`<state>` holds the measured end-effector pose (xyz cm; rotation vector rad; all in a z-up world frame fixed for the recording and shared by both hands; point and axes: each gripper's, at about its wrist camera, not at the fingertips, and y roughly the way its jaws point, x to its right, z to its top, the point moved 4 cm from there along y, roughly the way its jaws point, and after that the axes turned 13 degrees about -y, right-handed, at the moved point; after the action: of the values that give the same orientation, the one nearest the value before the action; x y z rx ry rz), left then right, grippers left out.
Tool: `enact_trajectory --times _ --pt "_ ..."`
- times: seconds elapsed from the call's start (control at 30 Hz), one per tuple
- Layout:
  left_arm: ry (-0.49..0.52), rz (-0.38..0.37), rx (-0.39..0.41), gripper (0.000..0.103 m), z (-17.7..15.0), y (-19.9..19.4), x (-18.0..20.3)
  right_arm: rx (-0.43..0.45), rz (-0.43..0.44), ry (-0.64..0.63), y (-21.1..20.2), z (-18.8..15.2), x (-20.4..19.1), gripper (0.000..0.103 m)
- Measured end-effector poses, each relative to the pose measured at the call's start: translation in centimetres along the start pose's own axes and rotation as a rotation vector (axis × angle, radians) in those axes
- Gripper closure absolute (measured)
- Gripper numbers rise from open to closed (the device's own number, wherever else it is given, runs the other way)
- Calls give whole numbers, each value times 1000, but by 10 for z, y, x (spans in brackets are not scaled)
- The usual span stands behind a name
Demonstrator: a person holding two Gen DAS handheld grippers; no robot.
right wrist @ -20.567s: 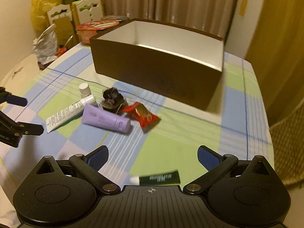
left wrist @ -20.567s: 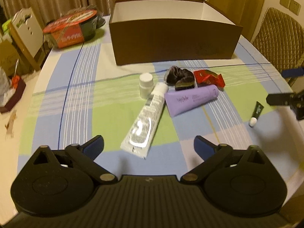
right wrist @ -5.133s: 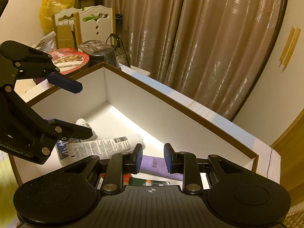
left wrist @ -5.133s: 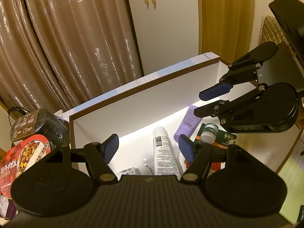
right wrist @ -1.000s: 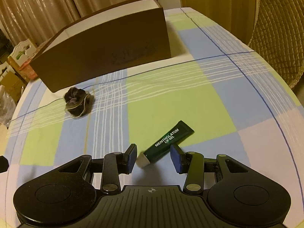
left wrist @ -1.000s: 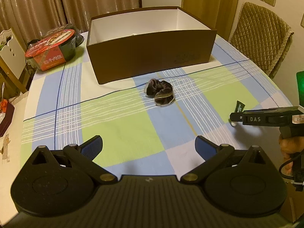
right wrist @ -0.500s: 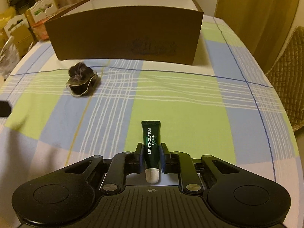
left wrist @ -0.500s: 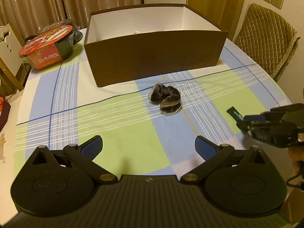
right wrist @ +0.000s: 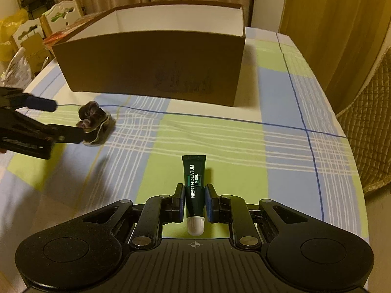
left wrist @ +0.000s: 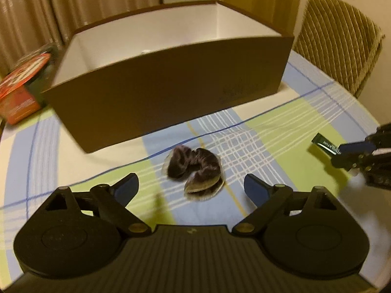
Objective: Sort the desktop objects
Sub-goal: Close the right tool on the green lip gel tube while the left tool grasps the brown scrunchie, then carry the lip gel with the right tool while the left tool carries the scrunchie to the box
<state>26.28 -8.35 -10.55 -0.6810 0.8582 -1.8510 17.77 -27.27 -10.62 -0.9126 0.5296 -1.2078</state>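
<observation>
**Two items outside the box**

The right tool (right wrist: 194, 204) is gripping one dark green lip gel tube (right wrist: 194, 185) above the checked surface (right wrist: 220, 141). The left tool (left wrist: 190, 188) is gaping wide around one dark velvet scrunchie (left wrist: 195, 168), lying before one brown cardboard box (left wrist: 171, 83).

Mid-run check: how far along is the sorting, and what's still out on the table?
Almost done. Only two items remain outside the brown box. In hand: the right hand-held gripper is shut on the green lip gel tube. Left: the dark scrunchie lies on the tablecloth in front of the box, with the left hand-held gripper open near it. Both still need boxing. The box's contents are mostly hidden from here.
</observation>
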Motion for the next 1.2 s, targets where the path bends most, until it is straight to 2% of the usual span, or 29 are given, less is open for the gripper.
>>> enact_trajectory --times 0.17,0.3,0.37,0.4,0.47,0.73,1.2 --pt "5 -4 -36 36 6 23 -2 -19 17 2 13 3 8 87" --pt "-2 -29 -63 50 6 32 -4 -29 30 -4 20 5 11 87" --pt "-8 -31 -70 74 6 31 -3 -27 32 -6 21 7 11 87" --pt "-11 -31 -73 75 6 30 -3 -25 33 -7 20 7 12 87" --pt "-18 -29 -71 84 3 22 -4 -19 34 -11 19 9 11 87" --pt "-44 -21 -62 86 -11 -13 -9 23 28 -35 1 13 -2 87" --pt "-89 17 42 86 -39 -103 -26 132 1 -87 -56 18 -43 87"
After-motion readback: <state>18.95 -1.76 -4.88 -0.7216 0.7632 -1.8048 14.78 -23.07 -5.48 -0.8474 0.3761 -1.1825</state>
